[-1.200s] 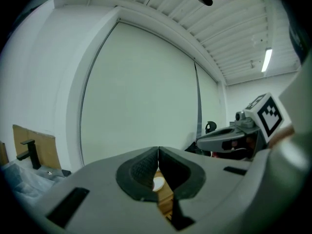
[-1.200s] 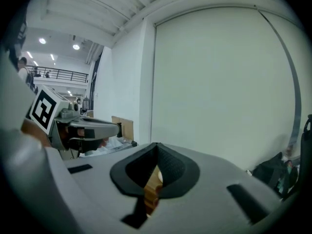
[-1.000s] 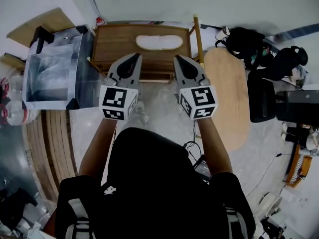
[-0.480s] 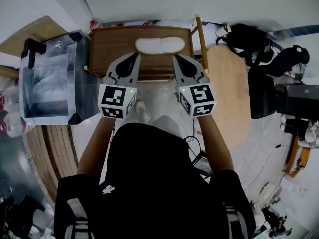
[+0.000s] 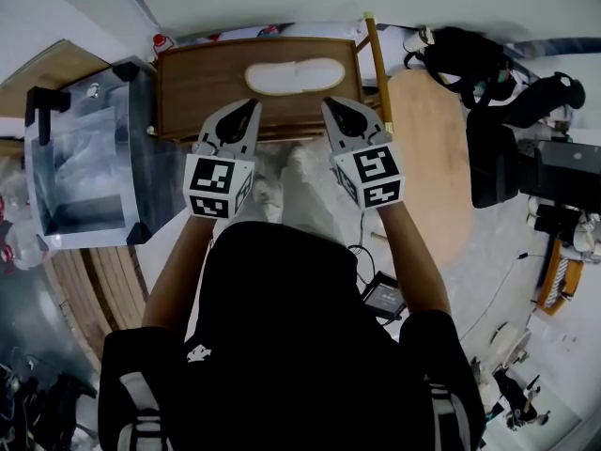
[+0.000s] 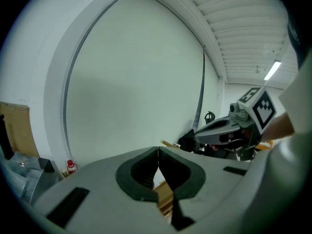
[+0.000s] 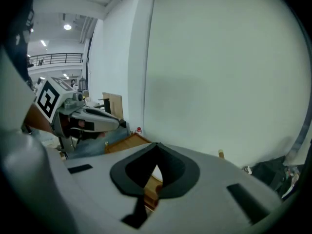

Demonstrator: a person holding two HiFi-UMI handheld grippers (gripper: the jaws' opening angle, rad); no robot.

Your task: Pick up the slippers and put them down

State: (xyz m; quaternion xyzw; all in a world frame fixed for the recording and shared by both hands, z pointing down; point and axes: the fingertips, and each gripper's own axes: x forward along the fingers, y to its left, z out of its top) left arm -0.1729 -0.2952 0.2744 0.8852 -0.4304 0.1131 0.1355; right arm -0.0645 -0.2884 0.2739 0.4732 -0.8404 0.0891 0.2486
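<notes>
Holding both tools out front, the person [image 5: 282, 346] is standing at 6 o'clock in the head view, facing a wooden rack [image 5: 192, 87] at 12 o'clock. The slippers [image 5: 293, 75] are lying on the rack's top, white, showing as one long pale shape, so the two can't be told apart. The left gripper [image 5: 246, 111] is hovering at about 11 o'clock from frame centre, its tip over the rack's near edge. The slippers are sitting beyond it at its 1 o'clock, apart from it. The right gripper [image 5: 335, 108] is hovering at about 1 o'clock, with the slippers at its 11 o'clock, also not touching. Both tongs are clenched: in each gripper view the two jaws are meeting at the tips with nothing between them, only a slice of wood showing through the gap below. Each gripper view is also catching the other gripper off to the side, against a plain pale wall [image 6: 136, 82]. A clear bin [image 5: 84, 163] is sitting at 9 o'clock, just beside the rack, and an oval tabletop [image 5: 427, 153] at 3 o'clock. A red-capped bottle [image 5: 161, 43] is standing at 11 o'clock behind the rack's corner.
</notes>
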